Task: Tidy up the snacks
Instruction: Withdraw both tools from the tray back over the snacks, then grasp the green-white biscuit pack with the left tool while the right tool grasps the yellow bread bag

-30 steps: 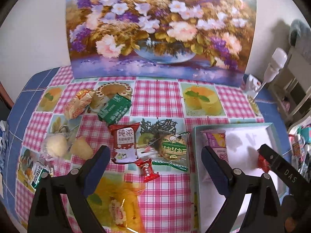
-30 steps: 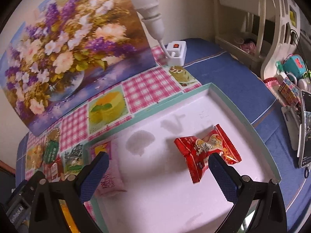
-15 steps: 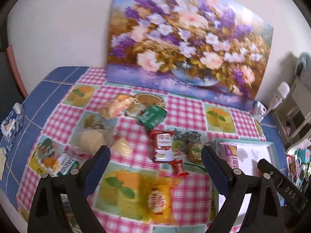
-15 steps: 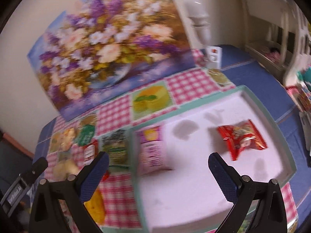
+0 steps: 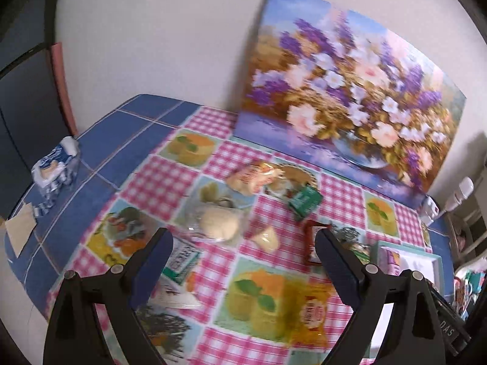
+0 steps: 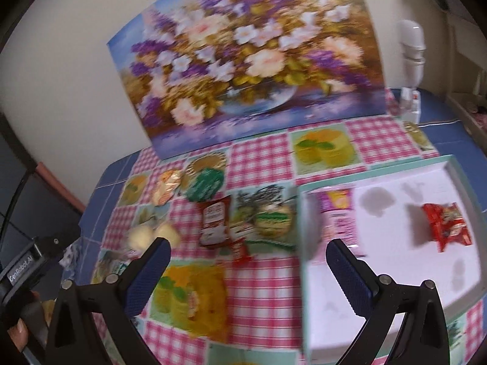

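Snacks lie scattered across a pink checked surface (image 6: 268, 276) as both pairs of tongs hang above them with jaws wide apart and nothing between them. In the left wrist view, the left tongs (image 5: 243, 249) frame a pale round bun in clear wrap (image 5: 217, 223) and a small cream wedge (image 5: 268, 238) at centre frame, with a green-and-white packet (image 5: 182, 258) just beside the left finger. In the right wrist view, the right tongs (image 6: 248, 261) sit low over a yellow bag (image 6: 194, 298) at lower centre, with a small red candy (image 6: 240, 251), a dark red sachet (image 6: 214, 220) and a round green-labelled snack (image 6: 272, 220) just above it. Farther up and left lie a green packet (image 6: 205, 184) and an orange-wrapped cake (image 6: 166, 187).

A white tray with a teal rim (image 6: 395, 164) fills the right of that frame, already holding a purple packet (image 6: 338, 210) near its left wall and a red wrapped snack (image 6: 447, 226) toward the right. Most items remain outside the tray, so the sorting looks to be at an early stage.

For a clean pick, the nearest loose item is the sensible target: tongs should straddle one wrapper only, come down square to the cloth and close on the body, not on a crimped end. The candy touches neighbouring wrappers, so a pinch there risks dragging them. Motion blur hides label detail. A flower painting (image 6: 243, 60) stands behind.
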Available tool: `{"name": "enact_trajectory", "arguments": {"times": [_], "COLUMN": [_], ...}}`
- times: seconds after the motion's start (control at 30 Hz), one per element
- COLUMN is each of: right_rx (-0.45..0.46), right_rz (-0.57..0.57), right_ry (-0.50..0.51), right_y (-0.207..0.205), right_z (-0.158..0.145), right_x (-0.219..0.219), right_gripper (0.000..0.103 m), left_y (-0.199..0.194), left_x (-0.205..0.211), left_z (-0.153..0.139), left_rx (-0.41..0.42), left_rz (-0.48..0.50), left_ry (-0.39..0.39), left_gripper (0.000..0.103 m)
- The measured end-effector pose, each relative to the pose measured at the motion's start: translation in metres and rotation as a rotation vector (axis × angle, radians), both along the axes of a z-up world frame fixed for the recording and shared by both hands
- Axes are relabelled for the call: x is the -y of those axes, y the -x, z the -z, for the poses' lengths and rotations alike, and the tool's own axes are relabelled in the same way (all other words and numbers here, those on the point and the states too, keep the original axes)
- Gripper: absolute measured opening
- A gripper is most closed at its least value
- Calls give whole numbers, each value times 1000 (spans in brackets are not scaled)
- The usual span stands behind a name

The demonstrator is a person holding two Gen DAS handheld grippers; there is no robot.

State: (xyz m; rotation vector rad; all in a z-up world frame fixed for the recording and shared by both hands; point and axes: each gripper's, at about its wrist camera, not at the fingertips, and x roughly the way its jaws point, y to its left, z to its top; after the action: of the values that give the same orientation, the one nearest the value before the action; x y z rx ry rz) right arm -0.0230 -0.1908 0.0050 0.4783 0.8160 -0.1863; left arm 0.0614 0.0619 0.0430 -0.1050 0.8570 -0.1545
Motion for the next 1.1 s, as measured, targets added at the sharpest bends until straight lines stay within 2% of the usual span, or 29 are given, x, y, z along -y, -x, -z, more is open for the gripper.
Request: {"name": "enact_trajectory", "arguments": {"times": [0.27, 0.4, 0.53, 0.83, 1.1], "right_rx": [-53, -92, -152, -294, -363], "right_rz": [-98, -123, -137, -161, -175], "right_ry": [26, 25, 32, 3, 22], "right_y": [-22, -29, -36, -44, -50], "right_z": [12, 23, 38, 81, 103], "right_x": [-41, -55, -64, -77, -86], "right_gripper": [103, 103, 103, 103, 103], "left_y": [-4, -9, -16, -40, -59], "left_x": [-40, -57, -72, -63, -47], "left_z": [3, 13, 32, 80, 112], "left_rx": [-33, -85, -160, -288, -331], "left_rz": [-66, -98, -118, -92, -45], "left_ry": [-13, -34, -14, -61, -183], "left_gripper": [95, 95, 95, 95, 95]}}
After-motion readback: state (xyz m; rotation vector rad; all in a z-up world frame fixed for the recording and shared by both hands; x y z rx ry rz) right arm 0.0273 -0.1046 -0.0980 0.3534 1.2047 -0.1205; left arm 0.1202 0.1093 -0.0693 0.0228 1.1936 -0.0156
